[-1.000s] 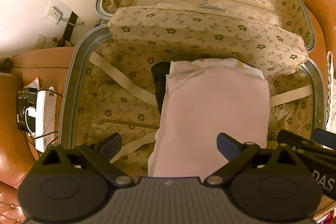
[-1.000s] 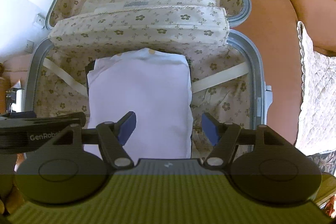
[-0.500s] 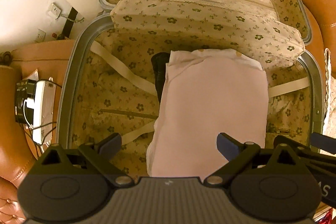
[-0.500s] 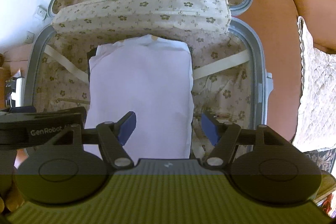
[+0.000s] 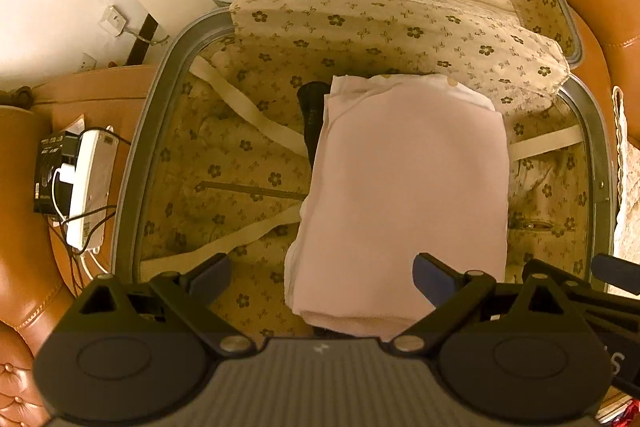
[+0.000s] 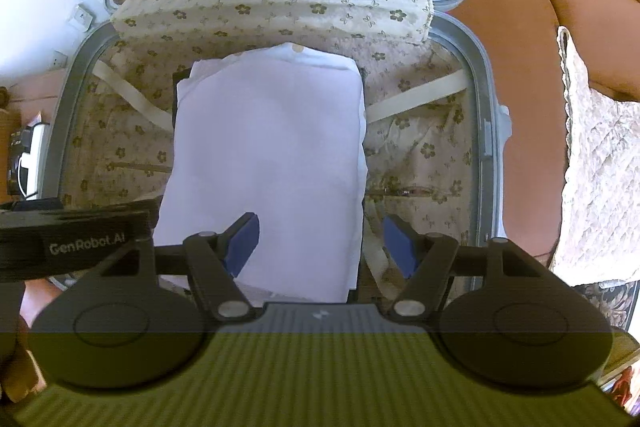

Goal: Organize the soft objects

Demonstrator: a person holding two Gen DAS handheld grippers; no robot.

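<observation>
A folded white cloth point(image 5: 404, 195) is laid flat in the bottom half of an open suitcase point(image 5: 132, 163), over a dark item point(image 5: 310, 115) seen at its left edge. Both the left claw point(image 5: 322, 273) and the right claw point(image 6: 320, 241) are held spread and empty above the cloth's near end.

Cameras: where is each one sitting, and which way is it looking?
Left wrist: sits on the left gripper, looks down into the open suitcase at the folded cloth; own jaws open, right gripper at the right edge.
Right wrist: sits on the right gripper, looks down at the same cloth; own jaws open, left gripper at the left edge.
Shared: suitcase, cloth, brown sofa.
</observation>
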